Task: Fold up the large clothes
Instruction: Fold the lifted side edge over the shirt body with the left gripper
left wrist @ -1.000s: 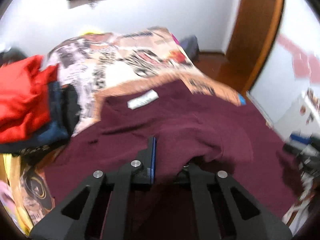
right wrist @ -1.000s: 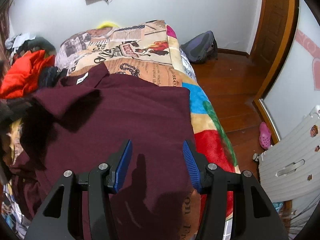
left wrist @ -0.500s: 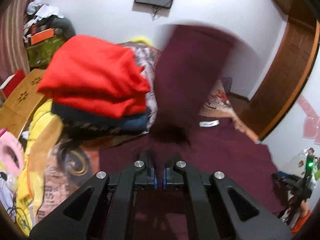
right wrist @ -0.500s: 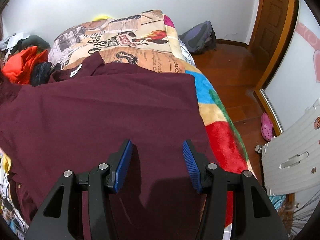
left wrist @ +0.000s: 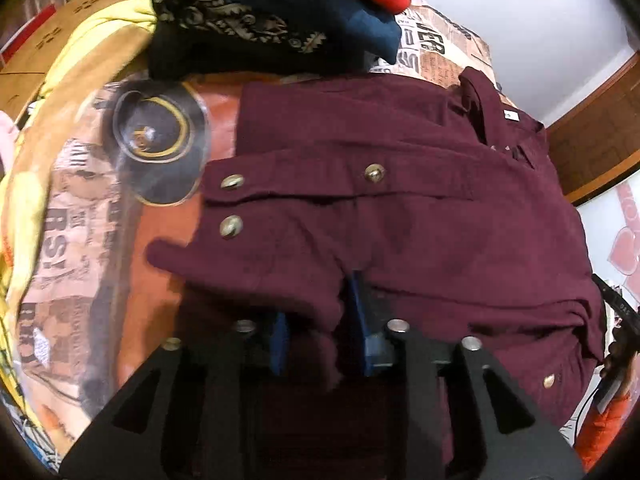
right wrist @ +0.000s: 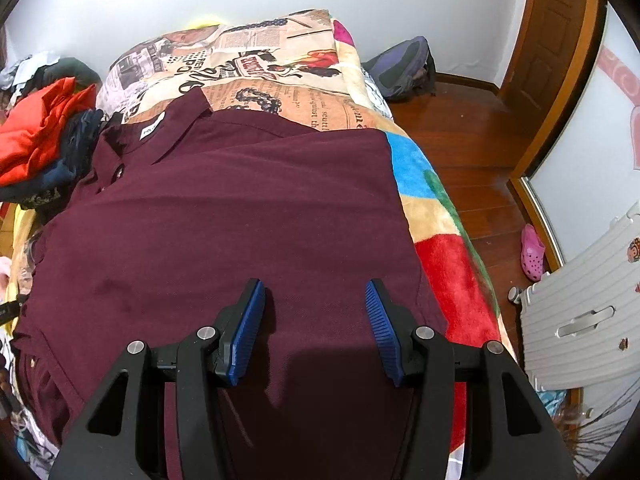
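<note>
A large maroon button shirt [right wrist: 224, 216] lies spread on the bed, collar and white label [right wrist: 151, 128] at the far left. In the left wrist view the shirt [left wrist: 420, 208] shows its placket with brass buttons [left wrist: 373, 172], and a fold of it lies between the blue pads. My left gripper [left wrist: 320, 320] is partly open with that cloth loose between its jaws, low over the shirt's left edge. My right gripper [right wrist: 314, 320] is open and empty, hovering over the shirt's near right part.
A stack of folded clothes, red on top [right wrist: 36, 140], sits at the bed's left; it fills the top of the left wrist view [left wrist: 280, 12]. The newspaper-print blanket [right wrist: 280, 64] covers the bed. A backpack [right wrist: 400, 68], wooden floor, pink shoe [right wrist: 532, 252] and white suitcase [right wrist: 588, 308] lie right.
My left gripper swung the lifted maroon cloth down onto the bed and its jaws have parted from shut. The shirt now lies flatter. My right gripper stayed open, hovering.
</note>
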A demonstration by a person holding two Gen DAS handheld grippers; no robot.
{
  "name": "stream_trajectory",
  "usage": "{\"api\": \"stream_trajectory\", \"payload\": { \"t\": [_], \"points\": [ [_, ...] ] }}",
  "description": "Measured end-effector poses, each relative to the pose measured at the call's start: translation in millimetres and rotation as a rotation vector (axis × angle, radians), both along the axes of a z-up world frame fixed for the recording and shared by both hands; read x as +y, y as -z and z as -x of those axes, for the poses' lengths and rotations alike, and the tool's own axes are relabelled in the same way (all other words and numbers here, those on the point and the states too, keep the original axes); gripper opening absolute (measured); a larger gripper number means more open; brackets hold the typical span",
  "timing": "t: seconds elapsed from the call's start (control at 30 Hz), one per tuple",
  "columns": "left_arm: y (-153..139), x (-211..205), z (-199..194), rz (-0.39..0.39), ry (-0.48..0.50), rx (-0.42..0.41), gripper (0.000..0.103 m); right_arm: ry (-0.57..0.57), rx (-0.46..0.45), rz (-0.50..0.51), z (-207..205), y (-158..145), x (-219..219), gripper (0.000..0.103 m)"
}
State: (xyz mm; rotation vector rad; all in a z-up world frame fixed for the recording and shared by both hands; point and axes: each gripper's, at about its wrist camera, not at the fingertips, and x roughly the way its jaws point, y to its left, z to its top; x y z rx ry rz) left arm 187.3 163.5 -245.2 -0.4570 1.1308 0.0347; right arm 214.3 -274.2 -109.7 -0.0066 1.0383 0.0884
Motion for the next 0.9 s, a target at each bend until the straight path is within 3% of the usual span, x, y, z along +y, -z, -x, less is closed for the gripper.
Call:
{"api": "stream_trajectory", "payload": {
  "t": [0.23,0.33,0.47,0.63,0.9],
  "points": [
    [-19.6,6.3,19.8,-0.046,0.042,-0.011,0.041,-0.011,0.018,-0.02,-2.4,-3.8,-1.2,0.049],
    [-36.3,13.1,35.2,-0.207,0.004,-0.033,0.066,-0.016,0.013,-0.02,-2.8,-8.0,-2.7,0.049],
    [-49.9,37.7,34.3,-0.295,-0.042,-0.053,0.067,-0.015,-0.008,-0.025,-8.3,-16.4,-6.2,0.049],
    [-50.1,65.9,3.8,-0.25,-0.093,-0.07,0.067,-0.001,-0.043,-0.056,-21.0,-30.4,-14.4,0.049],
    [-11.3,96.4,-58.4,-0.064,-0.08,-0.013,0.067,0.036,-0.052,-0.081,-56.5,-36.6,-32.4,0.049]
  ]
}}
